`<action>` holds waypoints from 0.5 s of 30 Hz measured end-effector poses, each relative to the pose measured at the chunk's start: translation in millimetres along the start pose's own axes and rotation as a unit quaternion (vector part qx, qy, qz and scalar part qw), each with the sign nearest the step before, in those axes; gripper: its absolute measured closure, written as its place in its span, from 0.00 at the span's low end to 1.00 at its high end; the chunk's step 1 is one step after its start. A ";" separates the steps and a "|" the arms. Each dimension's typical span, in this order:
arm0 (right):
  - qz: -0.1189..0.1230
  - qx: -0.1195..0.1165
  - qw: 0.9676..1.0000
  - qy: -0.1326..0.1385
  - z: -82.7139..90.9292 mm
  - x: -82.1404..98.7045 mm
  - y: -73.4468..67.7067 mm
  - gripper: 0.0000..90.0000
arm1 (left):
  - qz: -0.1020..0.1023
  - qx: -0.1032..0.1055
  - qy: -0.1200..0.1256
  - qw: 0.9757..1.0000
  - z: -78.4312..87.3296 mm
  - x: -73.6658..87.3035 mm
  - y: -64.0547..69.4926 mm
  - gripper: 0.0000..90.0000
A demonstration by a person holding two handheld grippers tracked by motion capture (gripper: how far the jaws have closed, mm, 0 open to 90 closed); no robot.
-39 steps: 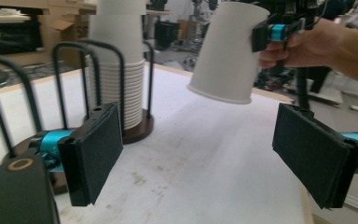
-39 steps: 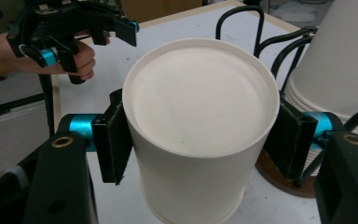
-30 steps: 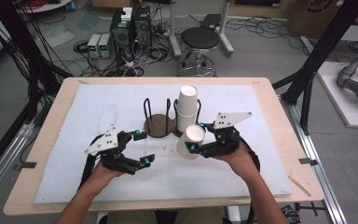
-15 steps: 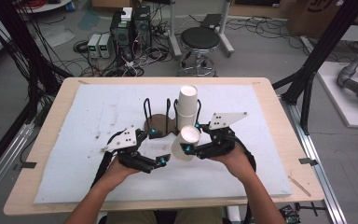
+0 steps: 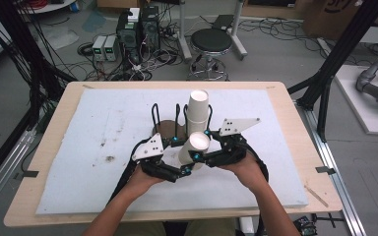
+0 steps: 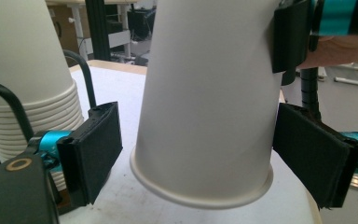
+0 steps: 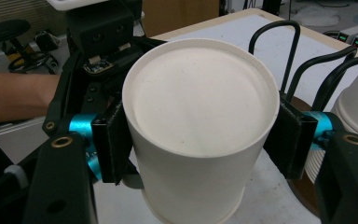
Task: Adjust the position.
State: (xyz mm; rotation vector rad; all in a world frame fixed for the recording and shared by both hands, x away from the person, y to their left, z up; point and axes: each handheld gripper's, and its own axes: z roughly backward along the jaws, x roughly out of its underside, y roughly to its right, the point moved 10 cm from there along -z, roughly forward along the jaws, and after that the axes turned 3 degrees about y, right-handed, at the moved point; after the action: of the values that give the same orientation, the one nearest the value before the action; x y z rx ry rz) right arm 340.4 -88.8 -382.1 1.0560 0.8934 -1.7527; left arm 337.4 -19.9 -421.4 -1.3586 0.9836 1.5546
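A white paper cup point(image 5: 193, 147) hangs upside down and tilted above the white mat, with my right gripper point(image 5: 201, 144) shut on it near its base. In the right gripper view both pads point(image 7: 112, 140) press the cup point(image 7: 200, 107). My left gripper point(image 5: 179, 156) stands open around the cup's rim end. In the left gripper view the cup point(image 6: 209, 102) sits between the jaws, with a gap at the left pad point(image 6: 91, 154). A stack of white cups point(image 5: 197, 105) stands in a black wire holder point(image 5: 156, 115) just behind.
The holder has a round brown base point(image 5: 165, 129) and several upright wire loops point(image 7: 279, 37) close behind both grippers. The white mat point(image 5: 88, 147) covers most of the wooden table point(image 5: 49, 147). Stool, cables and frames stand beyond the far edge.
My left gripper has moved right across the mat to the held cup, and its jaws now stand on either side of the rim end. The right gripper and cup stayed put.
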 end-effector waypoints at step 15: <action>-0.014 -0.003 1.000 0.007 -1.9 0.5 -1.1 0.36 | -0.013 0.007 -0.011 1.000 0.0 2.6 2.5 0.28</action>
State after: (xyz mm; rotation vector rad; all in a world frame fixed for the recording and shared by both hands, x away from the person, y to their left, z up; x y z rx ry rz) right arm 339.8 -87.0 -383.1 1.0566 0.9258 -1.7663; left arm 334.9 -20.5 -423.9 -1.3361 0.9578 1.5378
